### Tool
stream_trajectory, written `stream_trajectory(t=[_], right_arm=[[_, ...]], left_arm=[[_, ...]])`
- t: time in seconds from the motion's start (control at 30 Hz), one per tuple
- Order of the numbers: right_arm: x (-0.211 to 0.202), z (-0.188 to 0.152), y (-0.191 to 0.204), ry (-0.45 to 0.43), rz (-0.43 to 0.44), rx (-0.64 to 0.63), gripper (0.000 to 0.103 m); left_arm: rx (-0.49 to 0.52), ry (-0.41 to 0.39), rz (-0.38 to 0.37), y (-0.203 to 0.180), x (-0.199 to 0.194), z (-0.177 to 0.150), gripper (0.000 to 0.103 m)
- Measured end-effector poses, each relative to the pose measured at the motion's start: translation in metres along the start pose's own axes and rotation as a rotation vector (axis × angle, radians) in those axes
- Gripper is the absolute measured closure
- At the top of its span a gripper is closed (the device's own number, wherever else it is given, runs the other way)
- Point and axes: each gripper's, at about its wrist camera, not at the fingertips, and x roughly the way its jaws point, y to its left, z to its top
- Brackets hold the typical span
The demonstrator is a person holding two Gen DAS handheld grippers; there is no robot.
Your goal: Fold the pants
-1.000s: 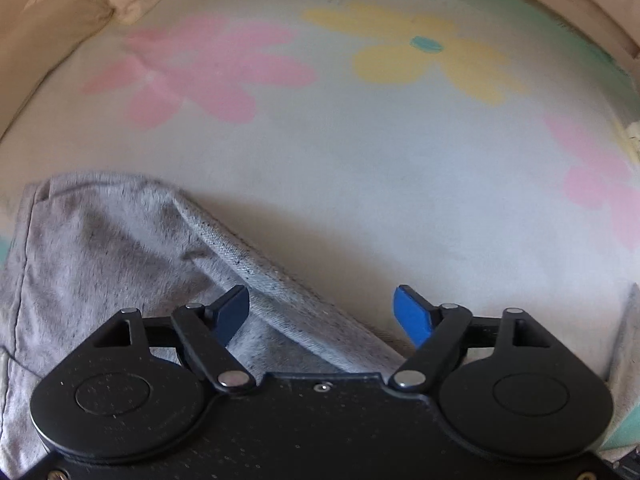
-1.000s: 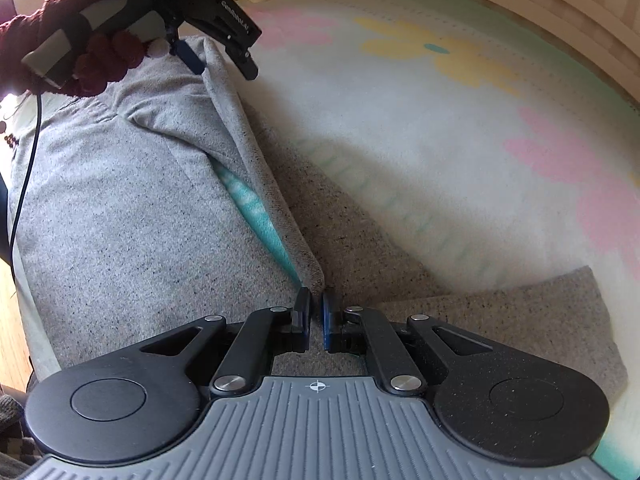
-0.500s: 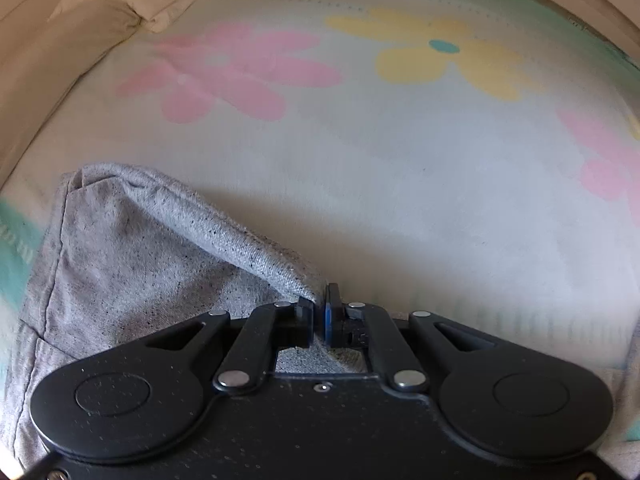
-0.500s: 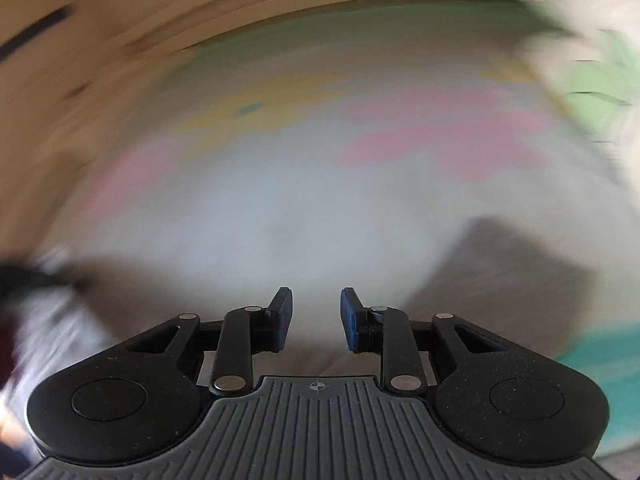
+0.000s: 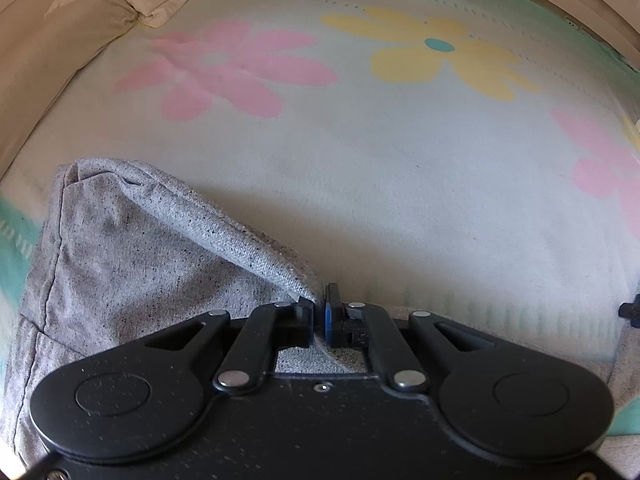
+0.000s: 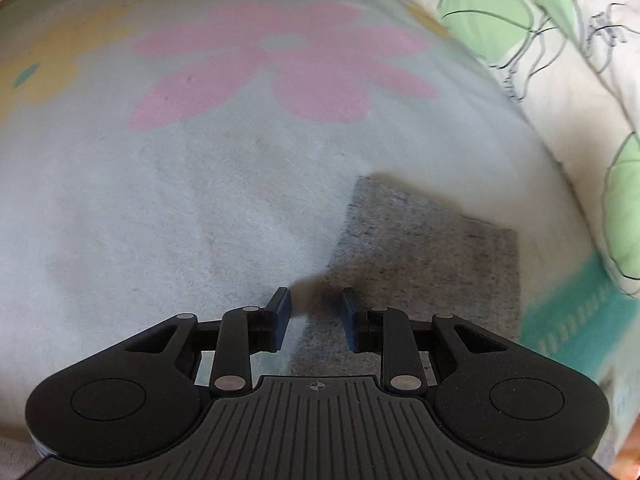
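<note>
Right claw (image 6: 316, 316) swung over pants (image 6: 432, 248) hem, part-open, empty; left claw (image 5: 319, 312) down-tilted, clamped on pants.

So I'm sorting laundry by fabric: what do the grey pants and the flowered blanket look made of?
Grey pants: likely a cotton-blend jersey knit, matte, heathered with dark flecks and fine ribbing. Flowered blanket: probably fleece or plush, with a soft fuzzy nap and no sheen.

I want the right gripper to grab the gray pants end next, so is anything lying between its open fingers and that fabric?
Nothing visible. The right gripper hangs open just over the edge of the gray pants, with only the flowered blanket beside them.
</note>
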Motion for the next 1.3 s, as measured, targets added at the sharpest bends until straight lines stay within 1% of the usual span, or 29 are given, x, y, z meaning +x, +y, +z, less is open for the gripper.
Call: stream_trajectory(t=[0.03,0.07,0.1,0.2,0.3,0.37,0.5,0.57,0.63,0.7,0.77,0.9,1.07,1.13,1.23,1.3], right_arm=[[-0.001,0.0,-0.001,0.004,-0.002,0.009,0.08],[-0.003,-0.001,-0.006,0.01,-0.005,0.015,0.095],[-0.005,-0.001,-0.01,0.019,-0.008,0.02,0.1],[-0.017,-0.001,-0.032,0.007,0.033,0.066,0.1],[-0.045,-0.002,-0.059,-0.05,0.041,0.091,0.1],[-0.066,-0.005,-0.084,-0.086,0.052,0.119,0.1],[-0.104,-0.019,-0.133,-0.141,0.079,0.199,0.1],[-0.119,-0.031,-0.154,-0.155,0.115,0.235,0.1],[-0.122,-0.04,-0.176,-0.155,0.145,0.269,0.1],[-0.127,-0.052,-0.183,-0.155,0.144,0.264,0.1],[-0.128,-0.067,-0.188,-0.151,0.134,0.254,0.1],[-0.133,-0.091,-0.201,-0.149,0.14,0.276,0.1],[-0.133,-0.119,-0.218,-0.128,0.159,0.294,0.1],[-0.132,-0.131,-0.224,-0.116,0.162,0.301,0.1],[-0.129,-0.146,-0.233,-0.084,0.19,0.316,0.1],[-0.125,-0.153,-0.239,-0.058,0.21,0.328,0.1]], left_arm=[[0.001,-0.001,-0.002,0.0,0.0,0.0,0.097],[0.001,-0.003,-0.004,0.001,-0.001,0.0,0.097],[0.0,-0.006,-0.007,0.001,-0.001,0.0,0.097],[0.008,-0.017,-0.011,0.003,-0.004,-0.001,0.097],[0.019,-0.034,-0.019,0.004,-0.011,-0.003,0.097],[0.025,-0.048,-0.026,0.004,-0.019,-0.004,0.097],[0.043,-0.085,-0.053,0.007,-0.039,-0.009,0.097],[0.051,-0.107,-0.076,0.01,-0.054,-0.015,0.096],[0.059,-0.119,-0.113,0.013,-0.068,-0.022,0.096],[0.084,-0.144,-0.139,0.014,-0.084,-0.033,0.096],[0.113,-0.179,-0.144,0.014,-0.099,-0.048,0.096],[0.163,-0.212,-0.137,0.016,-0.119,-0.082,0.096],[0.194,-0.207,-0.142,0.025,-0.131,-0.126,0.096],[0.208,-0.203,-0.136,0.025,-0.131,-0.138,0.096],[0.23,-0.197,-0.123,0.024,-0.13,-0.153,0.096],[0.233,-0.184,-0.12,0.024,-0.125,-0.156,0.096]])
